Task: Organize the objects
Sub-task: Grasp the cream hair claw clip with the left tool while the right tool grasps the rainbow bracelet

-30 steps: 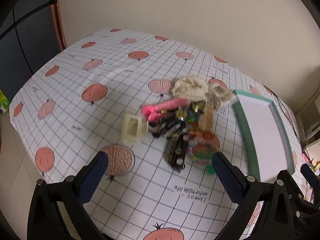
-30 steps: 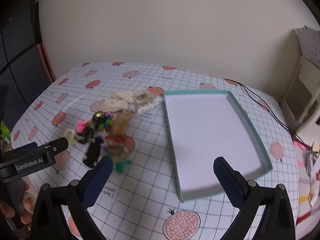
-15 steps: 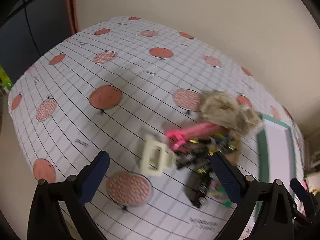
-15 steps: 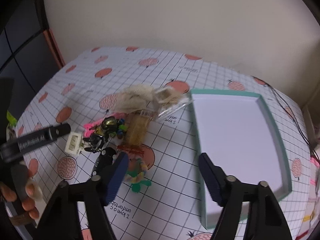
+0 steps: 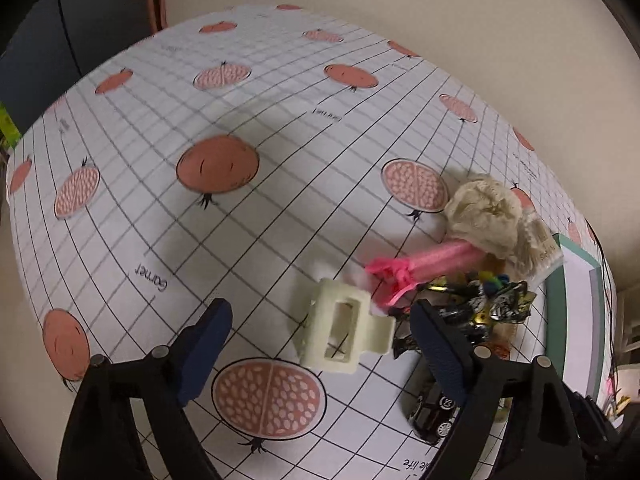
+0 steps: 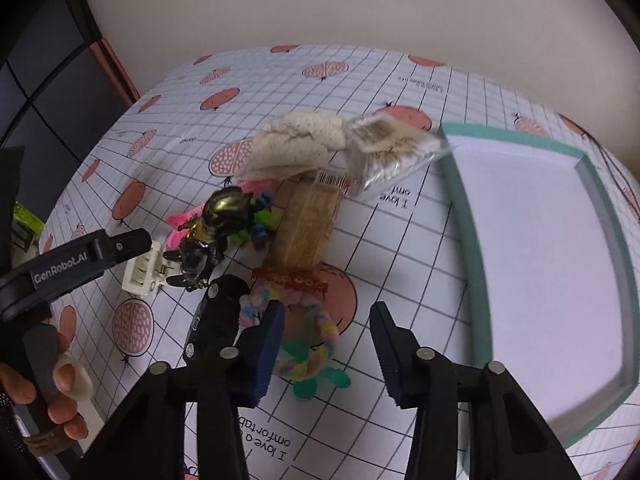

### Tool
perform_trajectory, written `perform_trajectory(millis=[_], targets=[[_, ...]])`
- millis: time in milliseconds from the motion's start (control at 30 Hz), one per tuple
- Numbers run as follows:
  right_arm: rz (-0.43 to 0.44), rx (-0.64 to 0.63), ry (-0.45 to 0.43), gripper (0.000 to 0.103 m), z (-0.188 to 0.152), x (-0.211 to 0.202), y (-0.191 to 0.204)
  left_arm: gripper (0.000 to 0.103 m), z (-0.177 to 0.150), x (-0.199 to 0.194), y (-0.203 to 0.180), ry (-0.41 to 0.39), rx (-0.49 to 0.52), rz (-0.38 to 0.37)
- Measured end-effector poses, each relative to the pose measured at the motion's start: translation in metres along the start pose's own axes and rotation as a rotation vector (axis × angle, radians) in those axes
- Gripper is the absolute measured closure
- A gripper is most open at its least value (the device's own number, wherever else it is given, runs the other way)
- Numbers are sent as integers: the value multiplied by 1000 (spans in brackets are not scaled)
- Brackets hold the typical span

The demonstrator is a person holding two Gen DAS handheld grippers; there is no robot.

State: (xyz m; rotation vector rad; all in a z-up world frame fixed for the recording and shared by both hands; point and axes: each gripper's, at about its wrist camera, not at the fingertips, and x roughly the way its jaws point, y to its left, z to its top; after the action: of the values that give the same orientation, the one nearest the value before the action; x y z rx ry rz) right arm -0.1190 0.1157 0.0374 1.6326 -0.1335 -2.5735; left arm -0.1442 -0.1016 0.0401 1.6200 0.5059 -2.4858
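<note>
A pile of small objects lies on the pomegranate-print tablecloth point(image 5: 240, 240). A cream hair claw clip point(image 5: 344, 332) rests at the pile's left edge, between the fingers of my open left gripper point(image 5: 320, 344), which hovers close over it. Behind the clip are a pink tied tube point(image 5: 432, 262), a cream cloth point(image 5: 484, 216) and a black-and-gold toy point(image 5: 480, 312). My right gripper point(image 6: 328, 348) is open just above a pastel braided ring point(image 6: 308, 344). The black toy car point(image 6: 216, 320) sits left of that ring. The clip point(image 6: 144, 272) also shows under the left gripper point(image 6: 92, 256).
A shallow teal-rimmed tray point(image 6: 468, 240) with a white floor lies right of the pile. A clear packet point(image 6: 392, 148) and an amber comb-like pack point(image 6: 308, 224) sit beside it. A hand point(image 6: 60, 384) holds the left gripper's handle. The wall runs behind the table.
The left gripper dropped and closed in on the cream clip. The right gripper swung left from the tray toward the pile, and its fingers stand closer together than a second ago.
</note>
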Motion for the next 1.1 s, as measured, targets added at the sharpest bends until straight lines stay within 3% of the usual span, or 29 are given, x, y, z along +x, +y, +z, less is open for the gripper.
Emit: perform_trajectory(millis=[233,667,1100], targets=[[17,20,32,73,0,9,0,13,-5,-1,1,-16,-5,-23],[47,69,100,74,-8,20,-11,19,-12,5,-20,-4,79,27],[115,139,114,74,-9,24,-23,51,-16,18,-22,33,69,18]])
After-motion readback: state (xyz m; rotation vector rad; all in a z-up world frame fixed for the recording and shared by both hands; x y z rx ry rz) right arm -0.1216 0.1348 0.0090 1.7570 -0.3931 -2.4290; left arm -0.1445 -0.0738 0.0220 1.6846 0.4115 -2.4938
